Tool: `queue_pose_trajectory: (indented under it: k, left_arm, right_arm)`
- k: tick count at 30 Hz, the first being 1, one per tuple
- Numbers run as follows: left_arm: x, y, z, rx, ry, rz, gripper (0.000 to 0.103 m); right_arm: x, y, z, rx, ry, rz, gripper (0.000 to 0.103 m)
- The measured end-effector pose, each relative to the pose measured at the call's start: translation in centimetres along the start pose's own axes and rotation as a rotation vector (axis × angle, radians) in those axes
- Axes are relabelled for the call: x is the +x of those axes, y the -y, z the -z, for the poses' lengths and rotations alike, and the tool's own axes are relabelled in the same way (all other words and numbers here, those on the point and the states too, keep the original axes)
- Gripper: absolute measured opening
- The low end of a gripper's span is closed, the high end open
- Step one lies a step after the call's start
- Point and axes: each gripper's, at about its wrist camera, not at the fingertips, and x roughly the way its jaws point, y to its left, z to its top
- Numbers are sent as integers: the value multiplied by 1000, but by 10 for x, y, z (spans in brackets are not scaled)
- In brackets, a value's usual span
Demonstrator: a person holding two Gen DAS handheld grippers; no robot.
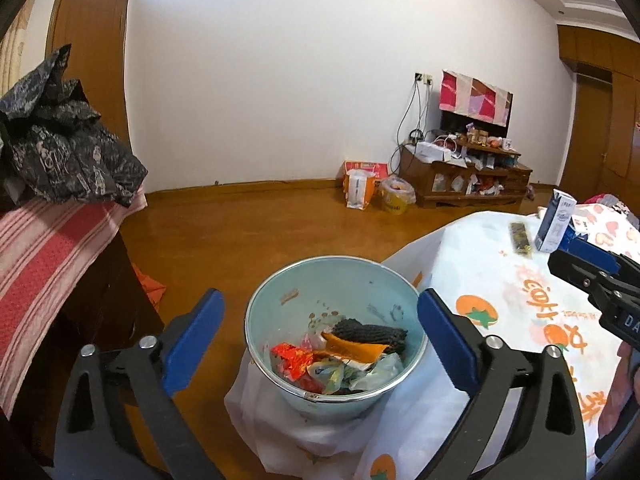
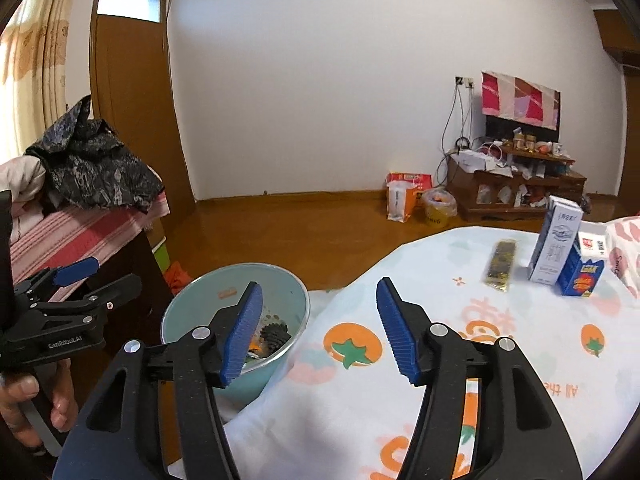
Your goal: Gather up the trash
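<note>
A pale blue trash bin (image 1: 280,292) stands beside the table and holds wrappers, a dark scrap and orange pieces; it also shows in the right wrist view (image 2: 288,296). My left gripper (image 1: 320,332) is open and empty above the bin. My right gripper (image 2: 320,332) is open and empty over the table edge; it also shows in the left wrist view (image 1: 592,268). On the fruit-print tablecloth (image 2: 500,340) lie a dark snack wrapper (image 2: 500,266), a tall white-blue carton (image 2: 556,242) and a small blue carton (image 2: 582,270).
A cabinet with striped cloth and a dark jacket (image 1: 64,140) stands at left. Bags (image 1: 360,186) and a cluttered TV stand (image 1: 468,172) sit by the far wall. Wooden floor (image 1: 240,232) lies between.
</note>
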Motion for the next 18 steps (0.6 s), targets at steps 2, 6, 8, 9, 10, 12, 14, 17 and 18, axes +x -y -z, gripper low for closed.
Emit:
queue_pose_trajectory:
  k: [2, 6, 8, 9, 10, 12, 14, 17, 18]
  left_arm:
    - [-3, 2, -1, 2, 6, 6, 97]
    - [-7, 1, -2, 3, 13, 9, 97]
    - [-8, 1, -2, 1, 13, 7, 97]
    - [-9, 2, -2, 1, 14, 7, 97]
    - [-10, 2, -2, 0, 15, 6, 97]
    - [-10, 0, -2, -2, 17, 2, 97]
    - [-11, -1, -3, -3, 17, 1, 97]
    - [-12, -1, -4, -5, 18, -2, 97]
    - [-12, 0, -4, -4, 19, -3, 97]
  right_arm:
    - [-5, -2, -1, -8, 12, 12, 60]
    - [-10, -4, -2, -6, 23, 22, 60]
    - [-12, -3, -2, -6, 26, 26, 60]
    - [-13, -4, -2, -7, 28, 30, 61]
    - [-13, -4, -1, -7, 28, 33, 61]
    - [-16, -5, -1, -10, 30, 40, 61]
    - [-18, -4, 0, -11, 33, 45, 63]
    - [-21, -4, 1, -11, 37, 55, 63]
    - [-22, -4, 1, -10, 38, 57, 63]
